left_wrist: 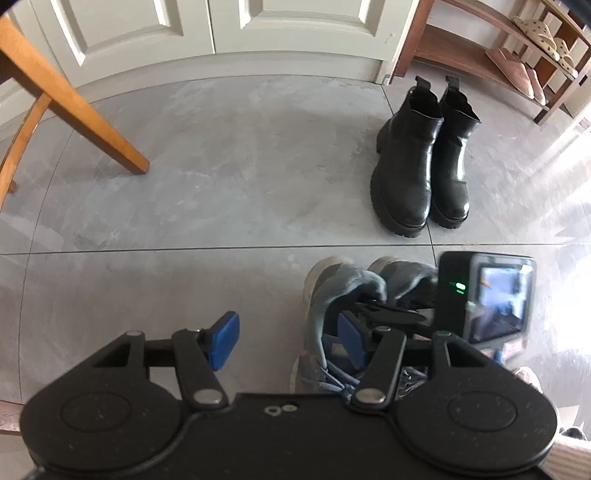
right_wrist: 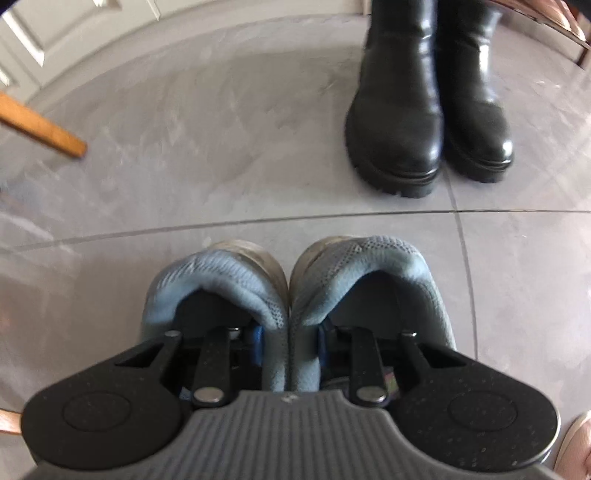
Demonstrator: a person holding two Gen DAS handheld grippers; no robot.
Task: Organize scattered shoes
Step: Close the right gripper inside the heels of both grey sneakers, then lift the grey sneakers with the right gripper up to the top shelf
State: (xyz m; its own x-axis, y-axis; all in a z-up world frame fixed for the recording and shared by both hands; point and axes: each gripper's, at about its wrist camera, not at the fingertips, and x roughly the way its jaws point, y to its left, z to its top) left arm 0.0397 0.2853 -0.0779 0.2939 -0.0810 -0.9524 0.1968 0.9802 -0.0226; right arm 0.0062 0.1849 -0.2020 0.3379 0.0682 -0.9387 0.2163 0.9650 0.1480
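Right up against the right wrist lens sit the blue sneakers [right_wrist: 288, 288], a pair side by side with heels and collars toward the camera and toes running away along the floor [right_wrist: 221, 147]. The right gripper [right_wrist: 290, 338] reaches into them from above: one blue pad sits inside each shoe, and the jaws are pinched on the two inner collar walls, pressed together between them. The pair's long axis lines up with the fingers, pointing toward the black boots [right_wrist: 432, 110].

Over on the left wrist view, the left gripper [left_wrist: 288, 341] has its jaws wide apart, holding nothing. Its left pad hangs over bare floor [left_wrist: 184, 166]; its right pad overlaps the near sneaker's opening, though contact cannot be judged. The blue sneakers [left_wrist: 347, 291] lie just right of centre, with the right gripper [left_wrist: 384, 312] and its camera screen [left_wrist: 491, 299] over them.

Beyond them, the black boots [left_wrist: 421, 158] stand upright, touching, toes toward the camera. Behind stands a wooden shoe rack [left_wrist: 480, 59] with slippers [left_wrist: 543, 33]; a wooden chair leg [left_wrist: 77, 103] slants at left.
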